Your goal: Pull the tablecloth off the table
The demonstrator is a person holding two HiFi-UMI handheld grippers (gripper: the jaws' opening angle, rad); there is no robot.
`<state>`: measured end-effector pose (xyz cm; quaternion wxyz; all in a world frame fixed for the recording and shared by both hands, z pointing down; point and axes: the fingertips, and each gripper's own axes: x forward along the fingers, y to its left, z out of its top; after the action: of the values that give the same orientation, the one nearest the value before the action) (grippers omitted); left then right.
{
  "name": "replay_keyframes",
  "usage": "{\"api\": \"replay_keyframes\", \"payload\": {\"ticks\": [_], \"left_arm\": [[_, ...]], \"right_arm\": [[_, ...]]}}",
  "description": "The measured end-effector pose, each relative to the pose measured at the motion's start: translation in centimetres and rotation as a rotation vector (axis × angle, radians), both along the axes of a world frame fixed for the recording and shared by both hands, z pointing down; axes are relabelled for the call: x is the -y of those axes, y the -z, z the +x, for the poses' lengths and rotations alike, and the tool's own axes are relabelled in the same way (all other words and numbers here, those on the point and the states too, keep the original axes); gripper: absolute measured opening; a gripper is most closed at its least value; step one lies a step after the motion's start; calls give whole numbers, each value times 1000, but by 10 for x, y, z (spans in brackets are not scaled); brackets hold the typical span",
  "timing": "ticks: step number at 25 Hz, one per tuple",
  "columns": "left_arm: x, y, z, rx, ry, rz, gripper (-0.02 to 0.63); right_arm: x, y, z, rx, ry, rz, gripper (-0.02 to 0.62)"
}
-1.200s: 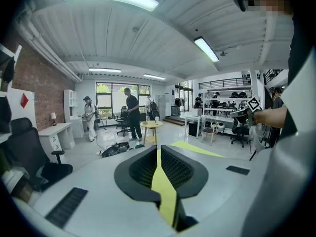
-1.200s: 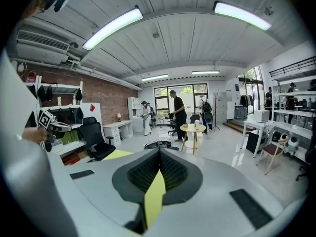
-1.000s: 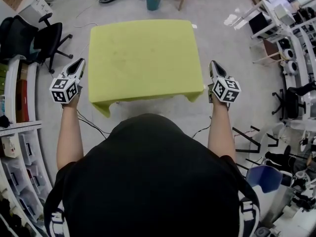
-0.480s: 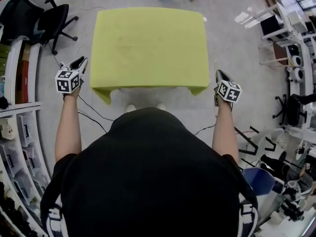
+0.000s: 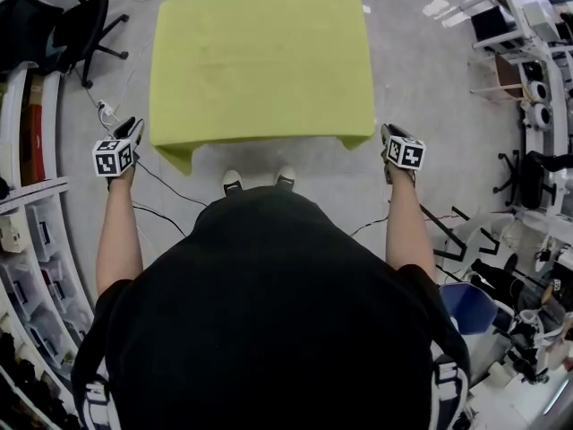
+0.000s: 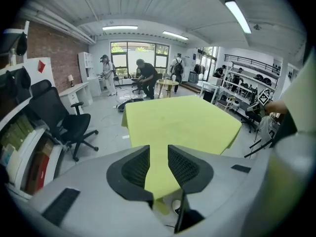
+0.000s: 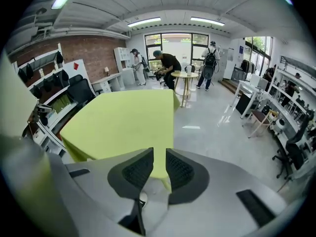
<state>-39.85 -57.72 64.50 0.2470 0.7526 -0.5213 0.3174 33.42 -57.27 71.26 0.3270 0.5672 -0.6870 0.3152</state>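
Observation:
A yellow-green tablecloth (image 5: pixel 260 61) covers the whole table, and its near corners hang down at left (image 5: pixel 179 157) and right (image 5: pixel 356 140). My left gripper (image 5: pixel 132 125) hangs just outside the near left corner, apart from the cloth. My right gripper (image 5: pixel 387 132) is close beside the near right corner. Both point down and forward. In the left gripper view the jaws (image 6: pixel 158 158) stand a little apart, having just been opening, and only the cloth (image 6: pixel 177 122) beyond shows in the gap. The right gripper's jaws (image 7: pixel 159 164) have likewise just been opening with nothing between them.
A black office chair (image 5: pixel 72 25) stands left of the table, with shelves (image 5: pixel 27 240) along the left side. Cables (image 5: pixel 157 176) lie on the floor near my shoes (image 5: pixel 258 180). Desks, racks and a blue bin (image 5: pixel 470 307) line the right. People (image 6: pixel 146 75) stand at the room's far end.
Both grippers have sunk from tabletop height down beside the table's near corners. The jaws of both have parted from shut to a narrow gap. The table sits higher in the head view.

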Motion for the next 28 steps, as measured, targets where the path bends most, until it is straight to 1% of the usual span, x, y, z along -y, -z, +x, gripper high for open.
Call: {"api": "replay_keyframes", "payload": {"ticks": [4, 8, 10, 11, 13, 16, 19, 23, 28], "left_arm": [[-17, -35, -7, 25, 20, -74, 138], [-33, -75, -7, 41, 32, -150, 158], [-40, -98, -16, 55, 43, -188, 166], [-44, -109, -23, 67, 53, -206, 183], [-51, -131, -32, 81, 70, -243, 195], [-58, -162, -33, 93, 64, -305, 210], [-59, -193, -28, 96, 43, -357, 222], [-57, -228, -30, 109, 17, -413, 249], [-47, -264, -31, 85, 62, -449, 281]], "right_arm": [[-8, -38, 8, 8, 20, -79, 112], [-16, -66, 15, -22, 48, -139, 124], [-20, -87, 9, -22, 64, -170, 133], [-21, -97, 5, -18, 71, -184, 140], [-20, -112, -1, -16, 78, -203, 156], [-17, -132, -1, 1, 79, -225, 175], [-17, -159, 0, 15, 92, -254, 190], [-13, -182, -10, 10, 99, -287, 204], [-3, -213, -3, 4, 105, -322, 242]]}}
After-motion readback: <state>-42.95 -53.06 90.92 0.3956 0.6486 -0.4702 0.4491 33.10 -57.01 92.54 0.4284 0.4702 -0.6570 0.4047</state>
